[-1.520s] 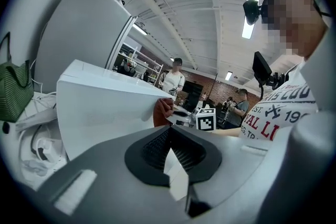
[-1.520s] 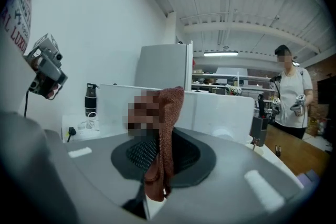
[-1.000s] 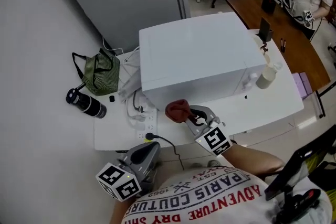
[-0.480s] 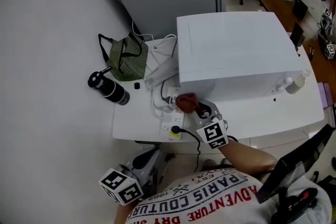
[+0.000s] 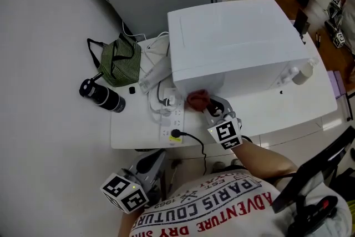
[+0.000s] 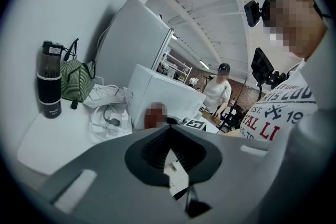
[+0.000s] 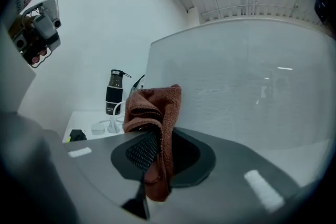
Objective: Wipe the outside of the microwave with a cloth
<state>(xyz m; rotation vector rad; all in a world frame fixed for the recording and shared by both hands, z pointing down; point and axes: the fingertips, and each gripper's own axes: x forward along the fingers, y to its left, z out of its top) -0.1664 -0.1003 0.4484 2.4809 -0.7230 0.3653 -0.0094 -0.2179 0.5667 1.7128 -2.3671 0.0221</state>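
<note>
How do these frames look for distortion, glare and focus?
Head view: sharp and evenly lit across the microwave. Left gripper view: heavy fisheye, dark corners, mosaic patches. Right gripper view: same fisheye, cloth crisp, faint light reflections on the microwave's side.

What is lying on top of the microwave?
Nothing: the top of the microwave is bare. The red cloth, clamped in the right gripper, is low at its near side. Its far side is hidden.

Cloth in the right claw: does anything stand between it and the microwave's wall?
Nothing visible. The right claw is shut on the cloth, which sits close to the microwave's side wall.
</note>
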